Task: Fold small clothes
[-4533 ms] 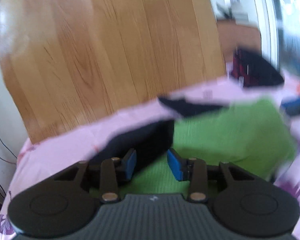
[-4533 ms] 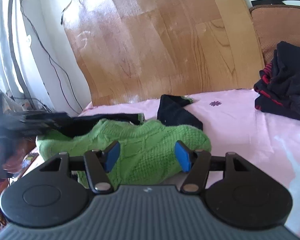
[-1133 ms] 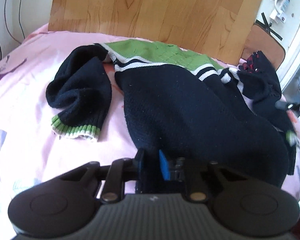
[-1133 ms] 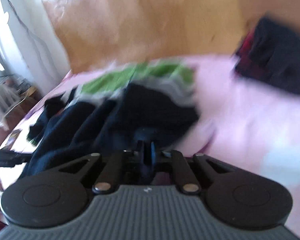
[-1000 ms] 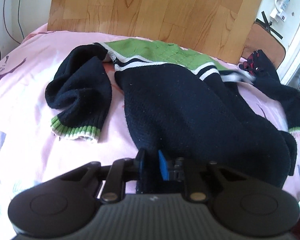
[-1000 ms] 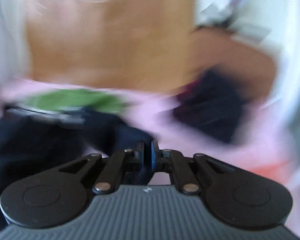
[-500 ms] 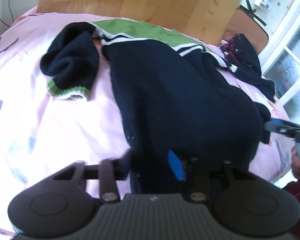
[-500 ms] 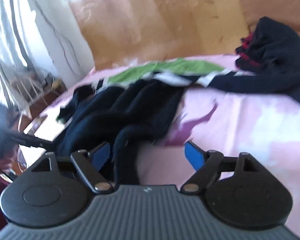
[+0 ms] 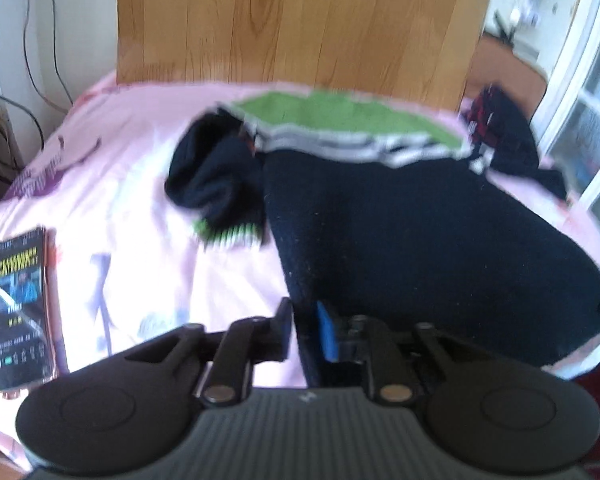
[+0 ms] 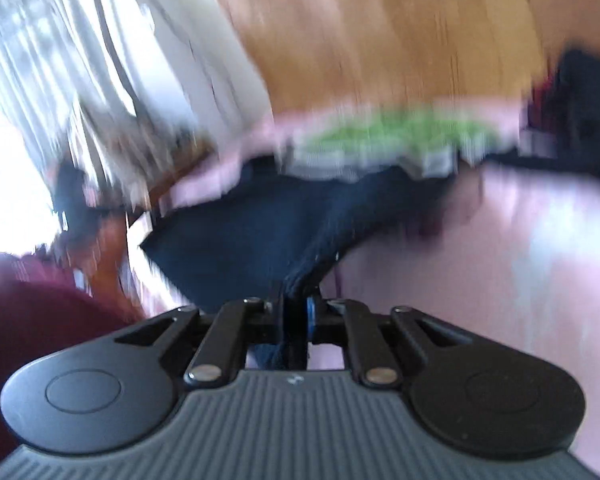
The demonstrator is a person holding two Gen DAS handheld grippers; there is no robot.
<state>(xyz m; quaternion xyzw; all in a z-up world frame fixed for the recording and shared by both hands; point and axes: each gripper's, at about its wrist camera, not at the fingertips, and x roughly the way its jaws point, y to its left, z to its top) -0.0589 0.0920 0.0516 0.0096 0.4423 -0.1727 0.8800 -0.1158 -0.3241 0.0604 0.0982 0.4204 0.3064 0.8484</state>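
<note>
A navy knitted sweater (image 9: 420, 240) with a green yoke (image 9: 340, 116) and white stripes lies spread on the pink sheet (image 9: 120, 160). Its left sleeve (image 9: 216, 184) is bunched, with the green-striped cuff showing. My left gripper (image 9: 304, 320) is at the sweater's near hem; its jaws are closing with the dark fabric pinched between the pads. In the blurred right wrist view, my right gripper (image 10: 296, 312) has its jaws closing too, narrow on a fold of the sweater (image 10: 280, 232) at its side edge.
A phone (image 9: 20, 304) lies on the sheet at the near left. A dark garment with red trim (image 9: 504, 128) is heaped at the far right. A wooden board (image 9: 300, 20) stands behind the bed. A maroon sleeve (image 10: 40, 312) shows at lower left.
My right gripper opened wide, then closed on the sweater's edge while swinging sideways. My left gripper drew back with the hem, bringing the phone into view.
</note>
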